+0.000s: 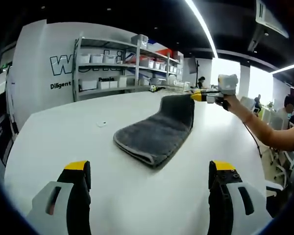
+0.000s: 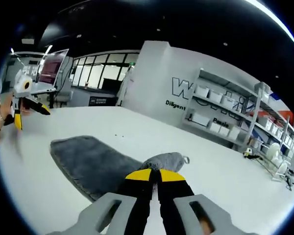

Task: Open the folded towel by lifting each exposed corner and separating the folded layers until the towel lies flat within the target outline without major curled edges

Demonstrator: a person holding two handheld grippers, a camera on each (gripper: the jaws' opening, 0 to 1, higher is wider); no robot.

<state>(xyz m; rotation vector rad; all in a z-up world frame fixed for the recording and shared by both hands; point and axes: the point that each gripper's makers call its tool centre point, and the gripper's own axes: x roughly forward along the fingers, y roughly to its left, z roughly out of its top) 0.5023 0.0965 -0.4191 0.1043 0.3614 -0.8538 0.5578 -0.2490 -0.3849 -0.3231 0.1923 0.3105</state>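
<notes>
A dark grey towel (image 1: 154, 134) lies on the white table (image 1: 63, 137), its near end still folded double with a thick rounded edge. My right gripper (image 1: 198, 97) is shut on the towel's far corner and holds it lifted off the table. In the right gripper view the yellow-tipped jaws (image 2: 155, 175) are pressed together on that raised corner (image 2: 170, 159), and the rest of the towel (image 2: 88, 161) spreads away to the left. My left gripper (image 1: 149, 169) hangs open above the table, short of the towel, with nothing between its jaws. It also appears far off as the left gripper (image 2: 31, 116).
Metal shelving (image 1: 122, 61) with white bins stands beyond the table's far edge, by a white wall with lettering. A small round object (image 1: 102, 124) lies on the table left of the towel. A person's arm (image 1: 264, 129) reaches in from the right. Desks and people sit at the far right.
</notes>
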